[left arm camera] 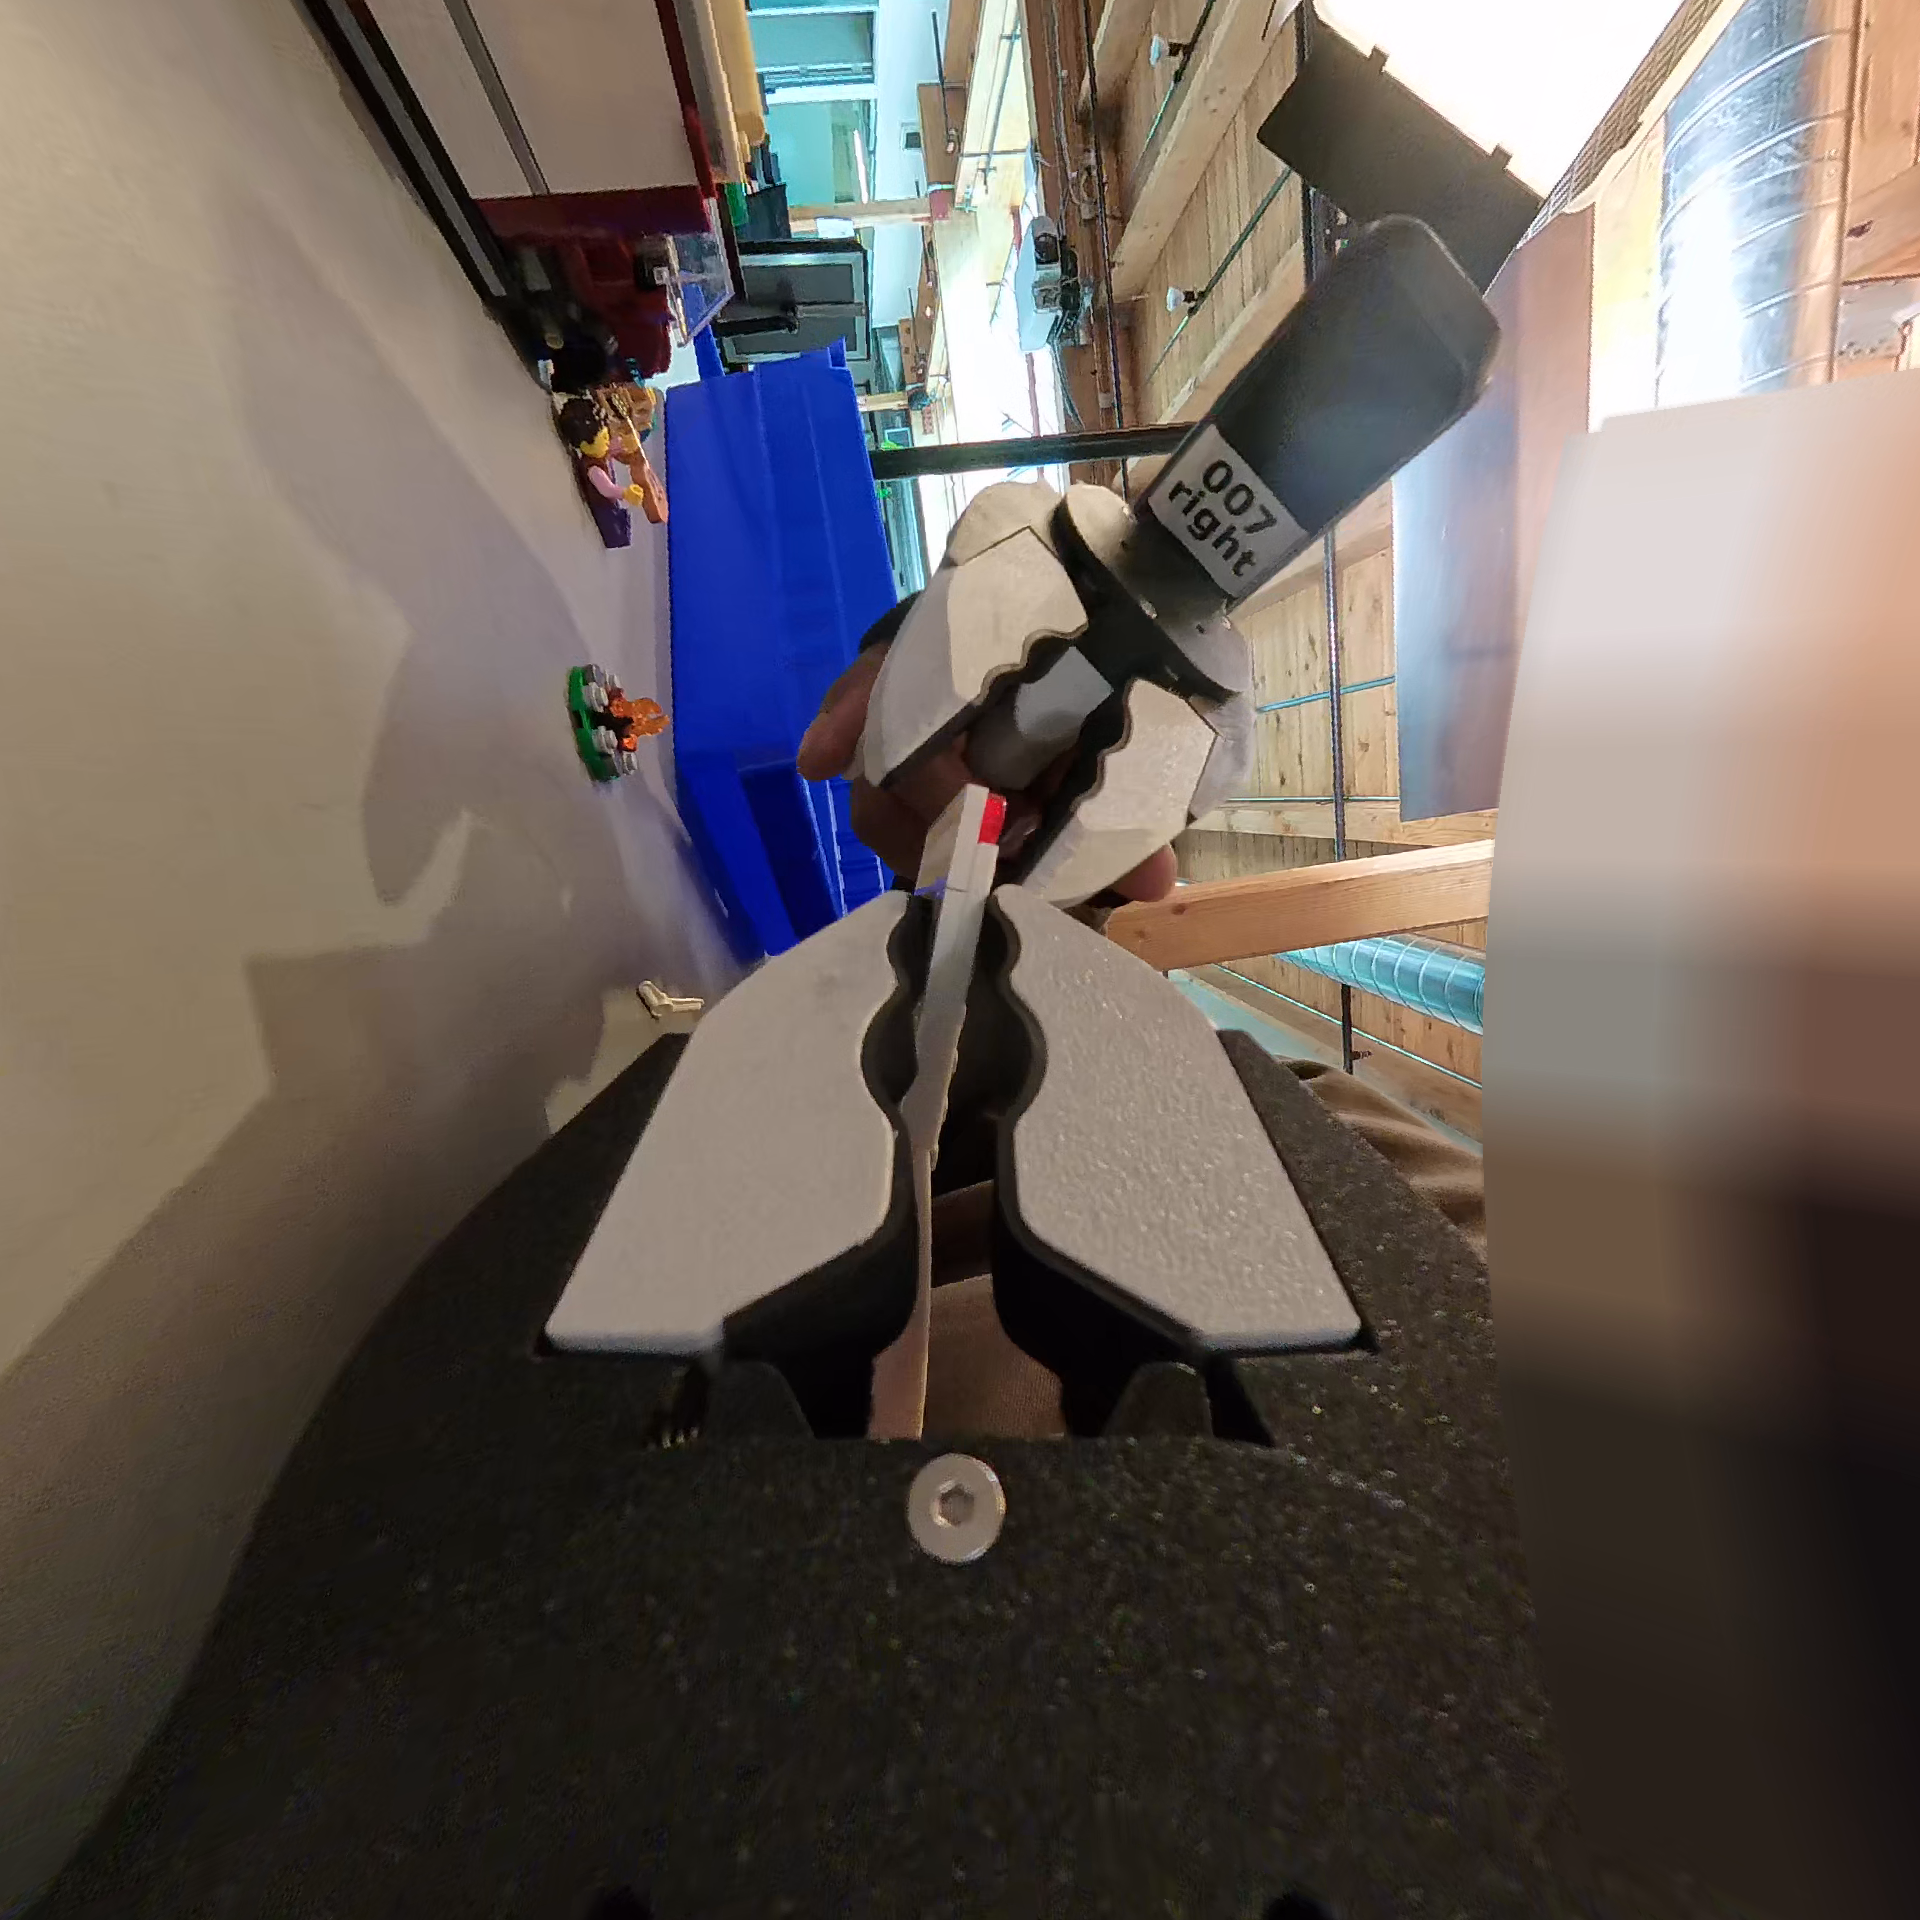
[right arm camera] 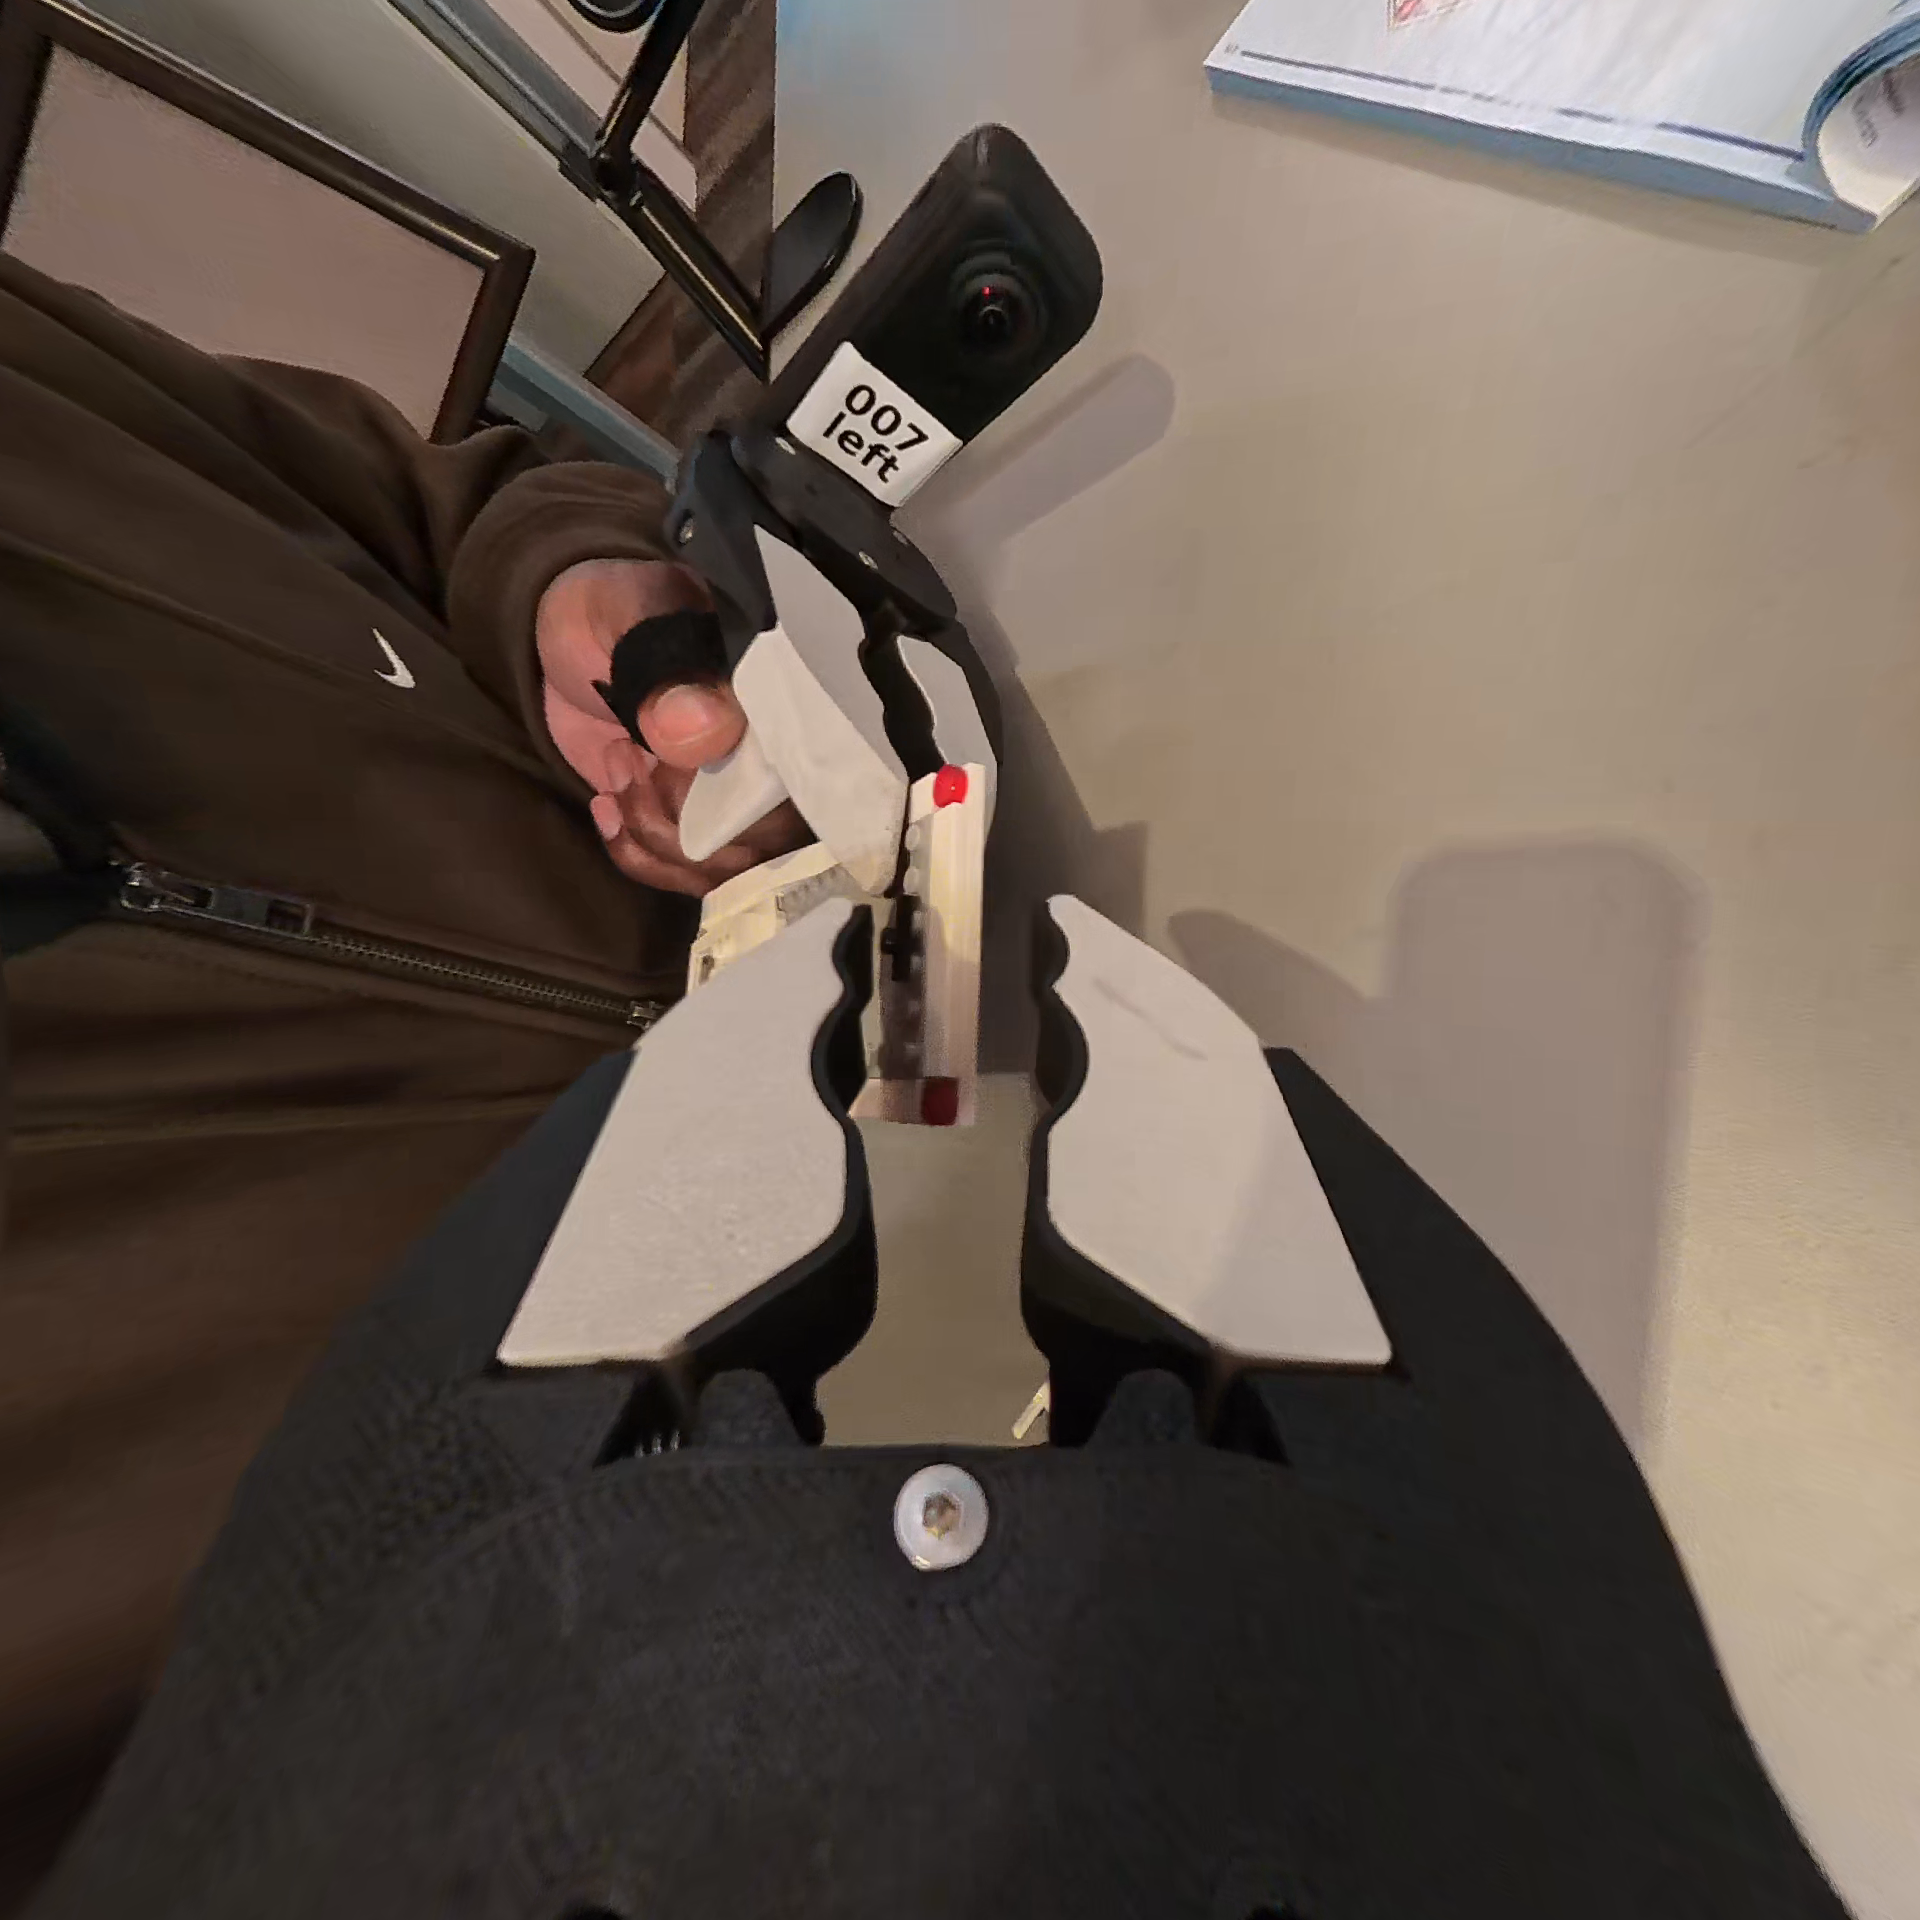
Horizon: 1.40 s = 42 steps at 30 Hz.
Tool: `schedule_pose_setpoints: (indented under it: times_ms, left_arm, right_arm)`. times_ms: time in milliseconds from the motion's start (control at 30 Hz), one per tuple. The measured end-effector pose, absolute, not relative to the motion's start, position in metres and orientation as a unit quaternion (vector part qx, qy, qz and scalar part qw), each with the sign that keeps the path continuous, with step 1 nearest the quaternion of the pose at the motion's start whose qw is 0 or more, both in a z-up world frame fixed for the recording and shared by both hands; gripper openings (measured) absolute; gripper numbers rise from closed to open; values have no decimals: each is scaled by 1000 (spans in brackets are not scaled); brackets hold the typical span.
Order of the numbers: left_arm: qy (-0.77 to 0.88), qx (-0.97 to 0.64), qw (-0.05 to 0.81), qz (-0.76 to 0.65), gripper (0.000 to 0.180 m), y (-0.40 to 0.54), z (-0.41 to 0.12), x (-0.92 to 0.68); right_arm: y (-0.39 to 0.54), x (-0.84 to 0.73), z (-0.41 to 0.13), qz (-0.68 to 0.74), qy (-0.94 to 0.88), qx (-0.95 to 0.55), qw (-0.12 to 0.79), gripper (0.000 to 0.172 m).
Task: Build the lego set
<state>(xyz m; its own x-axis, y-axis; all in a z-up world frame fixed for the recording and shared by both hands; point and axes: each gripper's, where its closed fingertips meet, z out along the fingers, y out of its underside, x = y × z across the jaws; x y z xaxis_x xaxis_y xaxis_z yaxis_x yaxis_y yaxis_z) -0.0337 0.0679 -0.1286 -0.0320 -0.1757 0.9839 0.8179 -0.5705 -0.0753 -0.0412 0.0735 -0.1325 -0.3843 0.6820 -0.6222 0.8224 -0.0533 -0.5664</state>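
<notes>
In the left wrist view my left gripper is shut on a thin white brick-built plate, seen edge-on, with a red piece at its far end. The right gripper faces it, its jaws spread around that far end. In the right wrist view the same plate stands lengthwise between my right gripper's open fingers, close to the left pad and clear of the right pad. It carries a red stud at the far end, where the left gripper pinches it.
Blue bins, toy figures, a green round plate with an orange flame piece and a small white part lie on the pale table. A booklet lies far right. A brown jacket fills the left. Both grippers' tips are close together, under 4 cm apart.
</notes>
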Motion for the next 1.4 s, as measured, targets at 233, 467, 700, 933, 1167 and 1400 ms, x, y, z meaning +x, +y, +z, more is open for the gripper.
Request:
schedule_pose_setpoints:
  times_ms: [233, 467, 700, 933, 1167, 1400]
  left_arm:
    - [-252, -595, 381, -661, 9, 66, -126, -30]
    - [-219, -588, 398, -669, 9, 62, -118, -25]
    - [-198, -586, 408, -672, 9, 61, -115, -21]
    - [-187, -588, 412, -670, 9, 59, -113, -19]
    - [-175, -593, 416, -666, 9, 58, -110, -17]
    - [-167, -602, 417, -661, 9, 58, -109, -14]
  right_arm:
    - [69, -36, -128, -495, 679, 535, 96, 17]
    - [66, -32, -121, -519, 665, 525, 113, 17]
    - [64, -29, -118, -520, 668, 520, 114, 17]
    - [63, -26, -115, -520, 672, 516, 110, 17]
    - [62, -24, -112, -530, 666, 513, 115, 16]
    - [62, -21, -110, -540, 662, 504, 123, 15]
